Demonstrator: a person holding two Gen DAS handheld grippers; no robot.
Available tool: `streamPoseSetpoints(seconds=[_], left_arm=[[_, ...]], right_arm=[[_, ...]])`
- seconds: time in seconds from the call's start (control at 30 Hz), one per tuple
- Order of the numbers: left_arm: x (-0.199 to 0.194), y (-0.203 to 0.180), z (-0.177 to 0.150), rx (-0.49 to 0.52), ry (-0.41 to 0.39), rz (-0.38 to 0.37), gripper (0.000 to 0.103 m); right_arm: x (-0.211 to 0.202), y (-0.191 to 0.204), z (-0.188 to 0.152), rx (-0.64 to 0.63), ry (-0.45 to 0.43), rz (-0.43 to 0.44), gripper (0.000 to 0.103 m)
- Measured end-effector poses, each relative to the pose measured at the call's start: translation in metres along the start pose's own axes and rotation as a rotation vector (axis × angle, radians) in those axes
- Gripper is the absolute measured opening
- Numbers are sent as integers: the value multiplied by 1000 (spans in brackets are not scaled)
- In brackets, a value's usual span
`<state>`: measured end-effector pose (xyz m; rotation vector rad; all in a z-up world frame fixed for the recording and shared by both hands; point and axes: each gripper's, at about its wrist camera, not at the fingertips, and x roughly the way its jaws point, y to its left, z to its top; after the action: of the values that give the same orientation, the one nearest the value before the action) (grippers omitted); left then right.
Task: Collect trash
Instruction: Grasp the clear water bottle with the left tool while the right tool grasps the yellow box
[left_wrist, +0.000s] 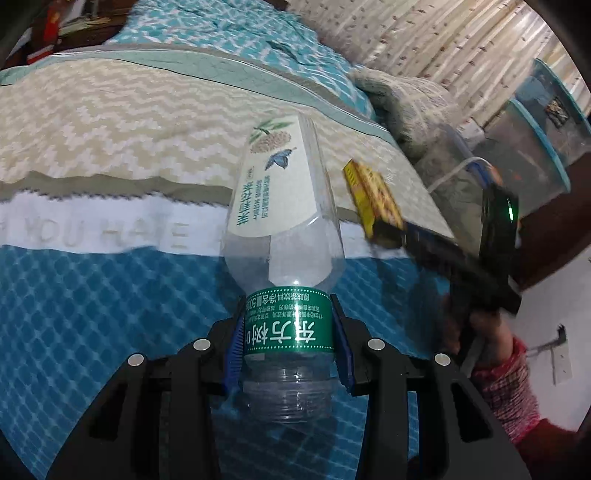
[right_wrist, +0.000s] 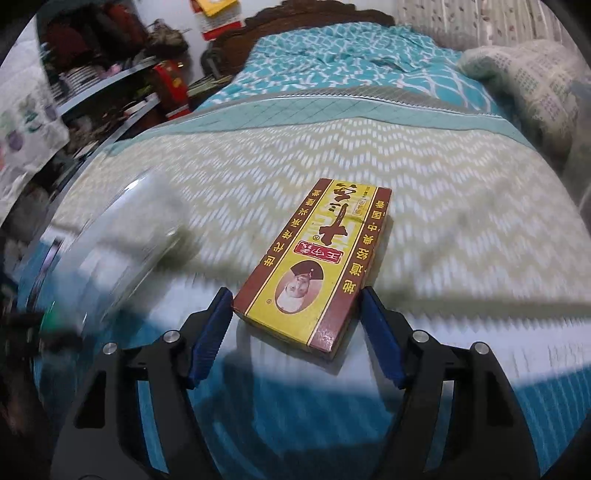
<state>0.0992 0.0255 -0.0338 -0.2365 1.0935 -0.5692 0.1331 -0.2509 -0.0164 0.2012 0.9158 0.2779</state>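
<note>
Left wrist view: the left gripper (left_wrist: 288, 332) clamps a clear bottle (left_wrist: 284, 236) over the bed (left_wrist: 92, 122). The right gripper (right_wrist: 295, 332) pinches a box (right_wrist: 317, 258).

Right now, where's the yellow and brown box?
The yellow and brown box is centre in the right wrist view, clamped between the right gripper fingers above the bed, right of the plastic bottle the left gripper holds.
</note>
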Motion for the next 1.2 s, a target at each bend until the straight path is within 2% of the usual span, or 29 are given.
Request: streamPoseSetpoints(seconds=[0.1, 0.23, 0.33, 0.37, 0.4, 0.47, 0.57, 0.6, 0.67, 0.73, 0.83, 1.0, 1.2], left_arm=[[5, -18, -5, 49, 21, -34, 38], [19, -45, -14, 109, 66, -76, 38], [30, -62, -19, 161, 86, -48, 38], [33, -66, -20, 173, 91, -25, 41], [37, -69, -21, 177, 97, -3, 55], [38, -72, -17, 161, 86, 26, 77], [26, -74, -11, 161, 44, 53, 80], [20, -75, -8, 165, 19, 70, 84], [11, -78, -5, 169, -17, 93, 91], [8, -83, -3, 179, -27, 102, 91], [17, -91, 1, 197, -1, 115, 91], [41, -115, -7, 260, 56, 117, 91], [63, -123, -15, 310, 74, 208, 91]], right_arm=[[-36, -13, -37, 0, -29, -40, 71], [-76, -50, -75, 125, -62, -72, 71], [-97, -72, -99, 209, -80, -78, 72], [-102, -77, -104, 223, -85, -85, 72], [-107, -81, -111, 238, -97, -95, 74], [-112, -87, -119, 269, -118, -112, 88], [-119, -94, -129, 314, -146, -104, 90], [-121, -97, -133, 335, -157, -101, 90], [-123, -98, -137, 347, -166, -102, 90], [-125, -95, -138, 332, -171, -96, 91], [-124, -85, -133, 294, -176, -94, 91], [-111, -73, -116, 250, -136, -108, 91], [-94, -69, -97, 163, -63, -156, 91]])
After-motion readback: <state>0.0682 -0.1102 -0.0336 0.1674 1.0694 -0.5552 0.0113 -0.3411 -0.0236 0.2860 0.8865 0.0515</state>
